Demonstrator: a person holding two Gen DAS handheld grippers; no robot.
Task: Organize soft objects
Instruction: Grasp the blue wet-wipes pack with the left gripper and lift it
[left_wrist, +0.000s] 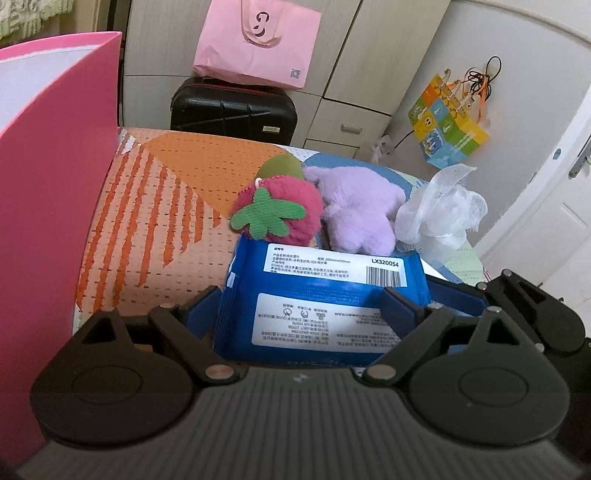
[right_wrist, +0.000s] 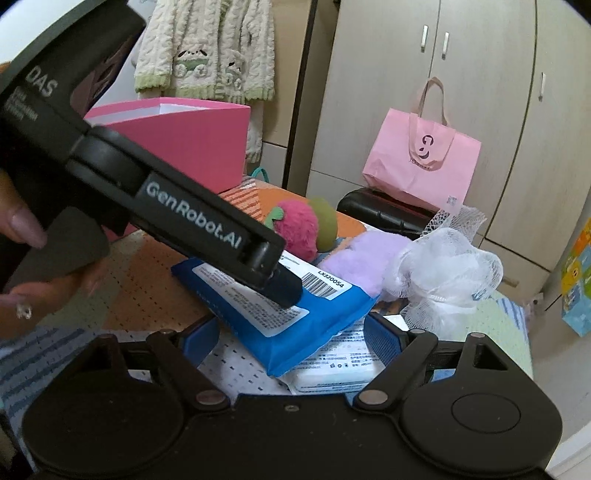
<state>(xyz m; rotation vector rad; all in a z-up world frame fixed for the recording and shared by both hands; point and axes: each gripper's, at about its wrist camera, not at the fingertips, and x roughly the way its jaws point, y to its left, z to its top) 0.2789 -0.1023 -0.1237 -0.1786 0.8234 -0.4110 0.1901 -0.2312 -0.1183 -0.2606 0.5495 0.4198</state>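
Note:
My left gripper (left_wrist: 299, 302) is shut on a blue wet-wipes pack (left_wrist: 321, 295) and holds it lifted and tilted above the patterned table; the right wrist view shows the left gripper's finger clamping the pack (right_wrist: 295, 314). Behind it lie a pink strawberry plush (left_wrist: 280, 206), a purple plush (left_wrist: 358, 210) and a white mesh bath puff (left_wrist: 439, 214). My right gripper (right_wrist: 291, 339) is open, low over the table, with a white wipes pack (right_wrist: 340, 373) lying between its blue pads, under the blue pack.
A tall pink box (left_wrist: 48, 203) stands at the left, open-topped in the right wrist view (right_wrist: 184, 140). A black suitcase (left_wrist: 232, 110) with a pink bag (left_wrist: 258, 40) stands behind the table. The table's right edge (left_wrist: 476, 266) is near.

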